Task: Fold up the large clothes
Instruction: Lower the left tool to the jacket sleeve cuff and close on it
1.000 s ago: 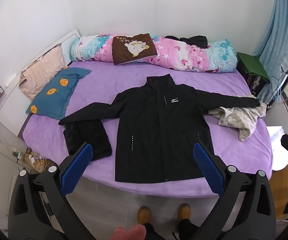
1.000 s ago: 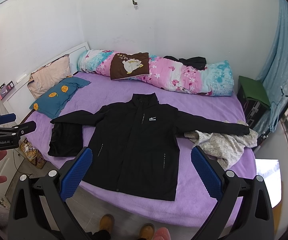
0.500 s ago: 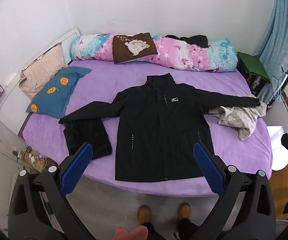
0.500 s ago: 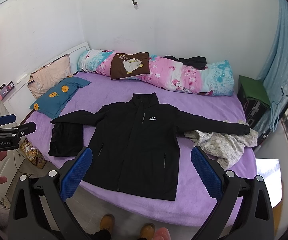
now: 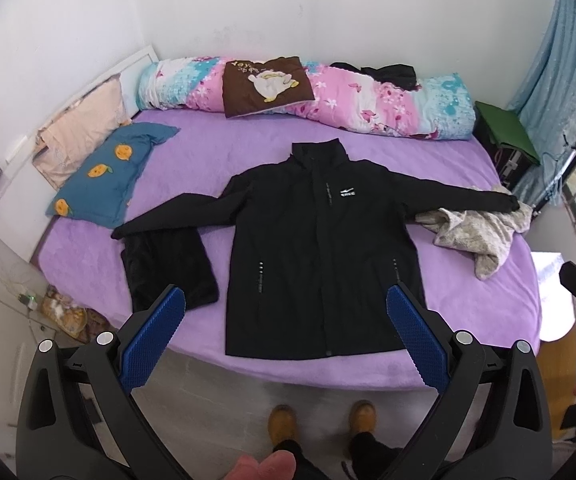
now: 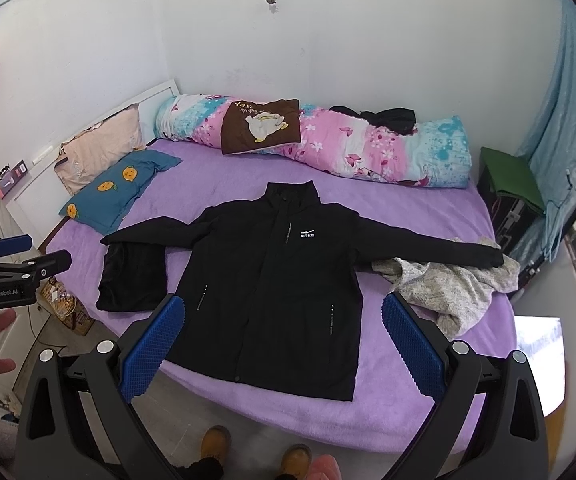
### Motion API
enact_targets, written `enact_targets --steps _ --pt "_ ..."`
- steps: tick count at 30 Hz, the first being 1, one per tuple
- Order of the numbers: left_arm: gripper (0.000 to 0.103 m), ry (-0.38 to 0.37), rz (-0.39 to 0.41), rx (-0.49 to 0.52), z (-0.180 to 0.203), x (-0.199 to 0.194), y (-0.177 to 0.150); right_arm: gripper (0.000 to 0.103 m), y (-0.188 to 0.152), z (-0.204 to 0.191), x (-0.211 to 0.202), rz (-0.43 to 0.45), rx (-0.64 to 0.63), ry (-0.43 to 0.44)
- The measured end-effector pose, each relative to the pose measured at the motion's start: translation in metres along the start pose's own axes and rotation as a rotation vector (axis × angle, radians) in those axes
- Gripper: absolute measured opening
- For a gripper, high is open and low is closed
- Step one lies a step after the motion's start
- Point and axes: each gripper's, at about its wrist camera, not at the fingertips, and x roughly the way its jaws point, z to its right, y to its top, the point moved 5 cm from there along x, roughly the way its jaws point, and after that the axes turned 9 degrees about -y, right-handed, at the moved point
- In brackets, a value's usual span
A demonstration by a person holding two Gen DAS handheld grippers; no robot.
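Observation:
A black zip jacket [image 5: 319, 248] lies flat, front up, on the purple bed [image 5: 216, 160], both sleeves spread out; it also shows in the right wrist view [image 6: 276, 280]. Its right cuff rests on a crumpled beige garment [image 5: 475, 232]. A folded black garment [image 5: 168, 268] lies under the left sleeve. My left gripper [image 5: 284, 332] is open and empty, held above the floor short of the jacket's hem. My right gripper [image 6: 282, 336] is open and empty, also short of the hem.
A rolled floral quilt [image 5: 367, 100] with a brown cushion [image 5: 268, 84] lies along the far wall. A blue pillow [image 5: 108, 172] and a beige pillow [image 5: 84, 132] sit at the left. A green box [image 5: 503, 132] and a curtain [image 5: 559, 80] stand at the right. My feet [image 5: 319, 424] are at the bed's edge.
Both views have shifted very slightly; the jacket and both grippers stand as before.

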Motion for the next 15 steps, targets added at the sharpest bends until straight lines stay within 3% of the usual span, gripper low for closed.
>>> enact_targets --steps 6,8,12,15 --pt "0.097 -0.102 -0.025 -0.129 -0.042 0.034 0.007 0.097 0.009 -0.021 0.035 -0.042 -0.004 0.031" --pt "0.097 -0.099 -0.041 -0.155 -0.062 0.052 0.010 0.097 0.010 -0.031 0.052 -0.066 -0.001 0.032" --pt "0.097 -0.092 -0.052 -0.214 -0.108 0.087 0.014 0.097 0.009 -0.064 0.105 -0.141 0.004 0.037" --pt "0.097 -0.137 -0.077 -0.275 -0.144 0.118 0.012 0.097 0.011 -0.092 0.148 -0.161 -0.001 0.033"
